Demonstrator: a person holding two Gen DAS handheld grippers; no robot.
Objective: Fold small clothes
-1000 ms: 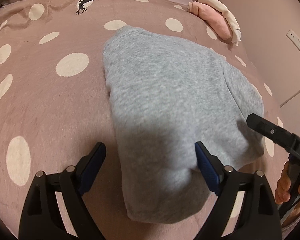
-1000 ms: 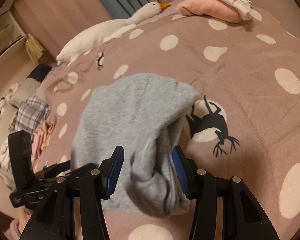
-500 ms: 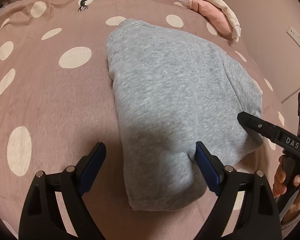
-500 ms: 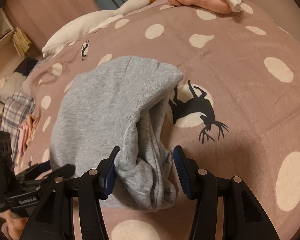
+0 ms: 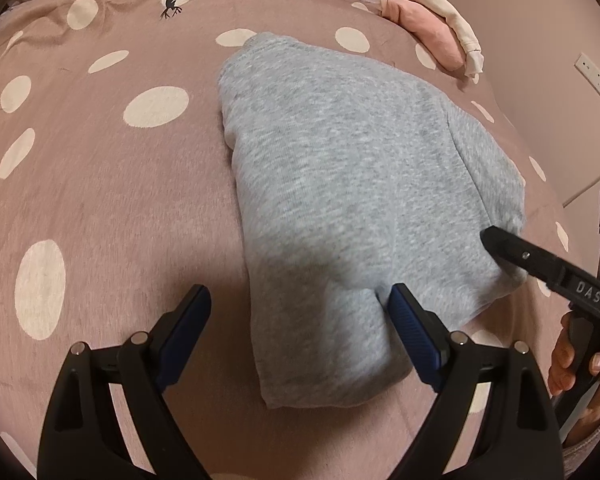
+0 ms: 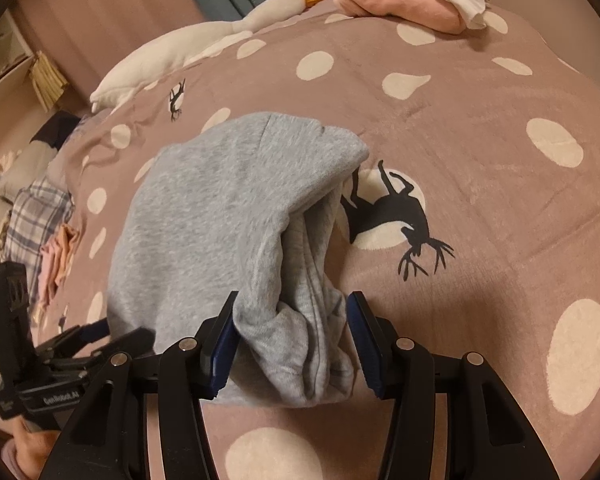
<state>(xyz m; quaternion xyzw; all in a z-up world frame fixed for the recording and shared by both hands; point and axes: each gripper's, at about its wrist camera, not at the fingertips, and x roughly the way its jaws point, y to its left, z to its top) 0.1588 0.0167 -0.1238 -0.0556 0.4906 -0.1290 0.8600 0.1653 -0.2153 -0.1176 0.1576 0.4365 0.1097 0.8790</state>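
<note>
Garment [image 6: 228,216] shifted, betw. R fingers [image 6: 224,340]

Both pictures are dim and warm, with a pinkish-brown cast over everything. The light is soft and there is no glare. In the left wrist view a broad, soft-edged shadow lies on the folded grey fleece garment [image 5: 356,184] and on the mauve bedcover with cream dots [image 5: 100,184], just ahead of the fingers. The near lower part of the garment looks a little smeared. The fisheye lens bends the bed into a dome, and the corners of both frames go black. In the right wrist view the garment's folds [image 6: 308,320] are quite sharp; the far curtains look softer.
</note>
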